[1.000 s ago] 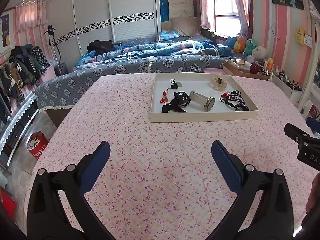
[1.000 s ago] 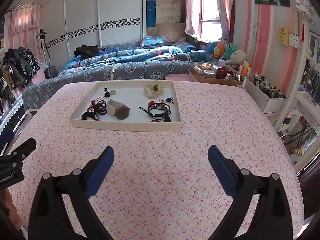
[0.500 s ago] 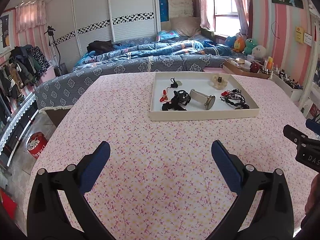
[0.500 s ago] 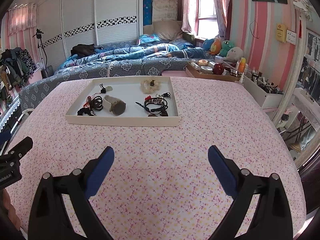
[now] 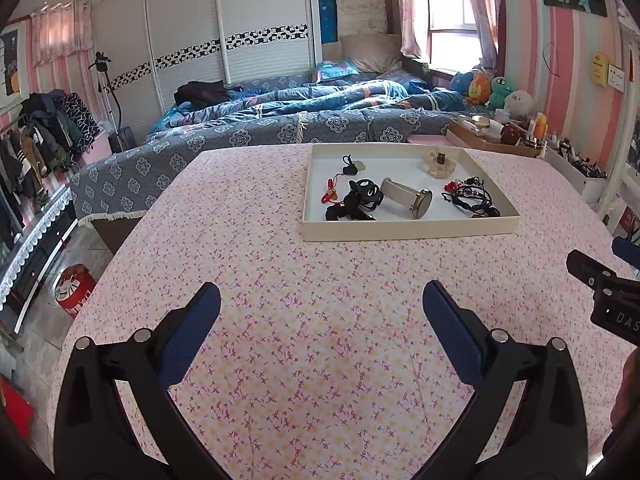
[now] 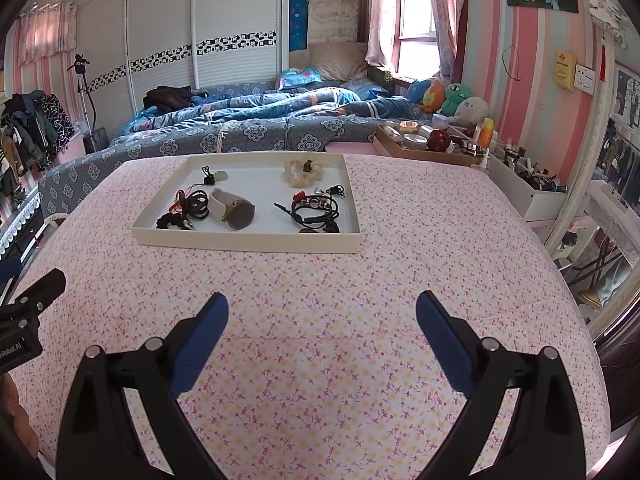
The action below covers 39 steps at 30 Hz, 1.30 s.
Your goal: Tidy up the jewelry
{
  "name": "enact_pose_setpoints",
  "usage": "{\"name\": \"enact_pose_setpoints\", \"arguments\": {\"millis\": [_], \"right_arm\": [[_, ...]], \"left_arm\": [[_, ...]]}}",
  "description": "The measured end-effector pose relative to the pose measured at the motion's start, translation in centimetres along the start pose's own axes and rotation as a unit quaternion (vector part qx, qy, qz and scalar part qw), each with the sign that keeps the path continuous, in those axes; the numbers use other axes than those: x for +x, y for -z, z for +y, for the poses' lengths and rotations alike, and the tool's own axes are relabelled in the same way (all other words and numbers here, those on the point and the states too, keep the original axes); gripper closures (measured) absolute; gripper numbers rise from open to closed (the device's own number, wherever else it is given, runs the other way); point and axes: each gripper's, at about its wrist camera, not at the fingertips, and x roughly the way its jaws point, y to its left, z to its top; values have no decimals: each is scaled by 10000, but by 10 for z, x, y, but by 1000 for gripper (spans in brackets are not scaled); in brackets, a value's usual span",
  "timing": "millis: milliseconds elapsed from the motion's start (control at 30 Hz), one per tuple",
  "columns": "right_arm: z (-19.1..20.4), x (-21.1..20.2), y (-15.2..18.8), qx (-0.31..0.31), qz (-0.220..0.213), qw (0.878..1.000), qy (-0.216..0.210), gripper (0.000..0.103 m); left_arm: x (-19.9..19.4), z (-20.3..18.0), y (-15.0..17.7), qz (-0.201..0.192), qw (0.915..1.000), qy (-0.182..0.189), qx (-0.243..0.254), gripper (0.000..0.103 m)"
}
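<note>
Both my grippers, left (image 5: 321,304) and right (image 6: 322,314), hang spread and empty near the table's front edge. All jewelry lies inside the tray (image 6: 248,237): sorted or awaiting sorting, unclear.

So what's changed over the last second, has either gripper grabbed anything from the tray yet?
No. The right gripper has drifted a little, shifting its view of the tray. The left gripper barely moved. Both stay open and empty over the tablecloth, jewelry untouched.

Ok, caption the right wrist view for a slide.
Open right gripper above the floral tablecloth, facing a white tray holding a watch, bracelets and a scrunchie.
</note>
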Motion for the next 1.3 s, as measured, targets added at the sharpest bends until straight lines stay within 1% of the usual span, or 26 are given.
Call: {"name": "enact_pose_setpoints", "arguments": {"millis": [200, 300, 467, 1300], "right_arm": [[0, 1, 1, -20, 5, 10000, -8, 8], [0, 3, 1, -26, 17, 10000, -11, 8], [0, 2, 0, -48, -14, 10000, 10, 8], [-3, 2, -1, -6, -43, 10000, 62, 8]], "left_arm": [[4, -6, 1, 78, 9999, 32, 137, 3], [4, -6, 1, 93, 9999, 13, 130, 3], [5, -4, 1, 155, 9998, 102, 56, 3], [5, -3, 1, 101, 9999, -51, 86, 3]]}}
